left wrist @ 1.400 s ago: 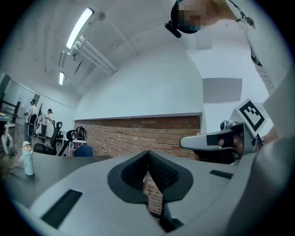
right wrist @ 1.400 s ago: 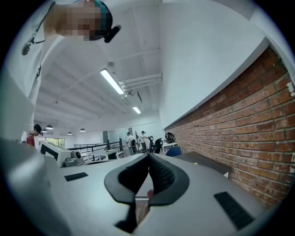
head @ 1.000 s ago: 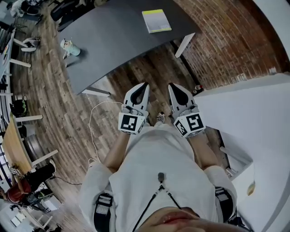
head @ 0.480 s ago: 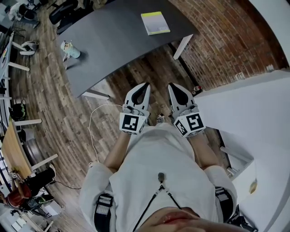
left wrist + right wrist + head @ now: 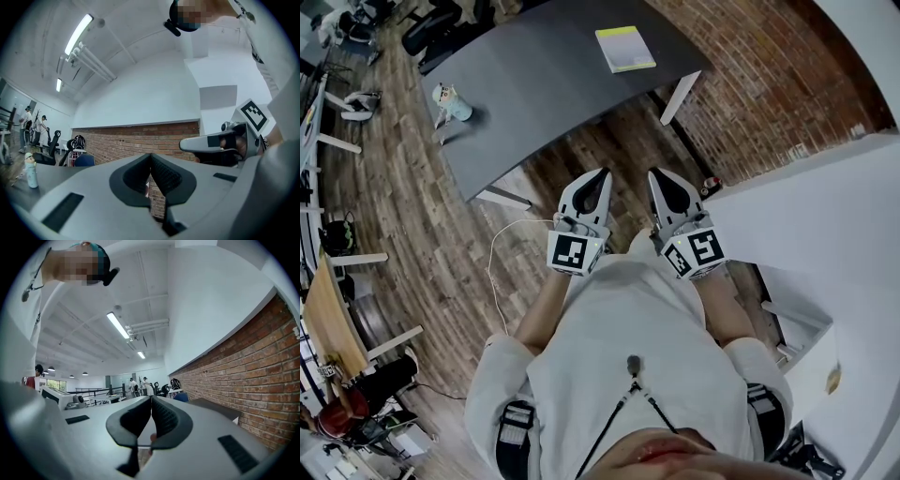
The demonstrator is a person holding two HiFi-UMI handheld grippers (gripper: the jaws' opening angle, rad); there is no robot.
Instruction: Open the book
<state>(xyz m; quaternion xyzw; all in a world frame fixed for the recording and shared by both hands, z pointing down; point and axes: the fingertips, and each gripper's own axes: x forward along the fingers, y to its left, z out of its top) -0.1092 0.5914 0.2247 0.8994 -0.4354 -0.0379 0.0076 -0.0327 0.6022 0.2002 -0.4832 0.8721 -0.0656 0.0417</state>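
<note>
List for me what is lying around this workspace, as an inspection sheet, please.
Surface: dark grey table, mostly bare.
Job's things: book, closed, lying flat near the table's far end by the brick wall.
Clutter: one small bottle standing near the table's left edge.
Grippers: left gripper and right gripper held side by side in front of the person, over the wood floor, short of the table; both pairs of jaws together, nothing between them.
Cables: a thin white cable looping from the left gripper over the floor.
Surroundings: white counter on the right; chairs and people far off.
</note>
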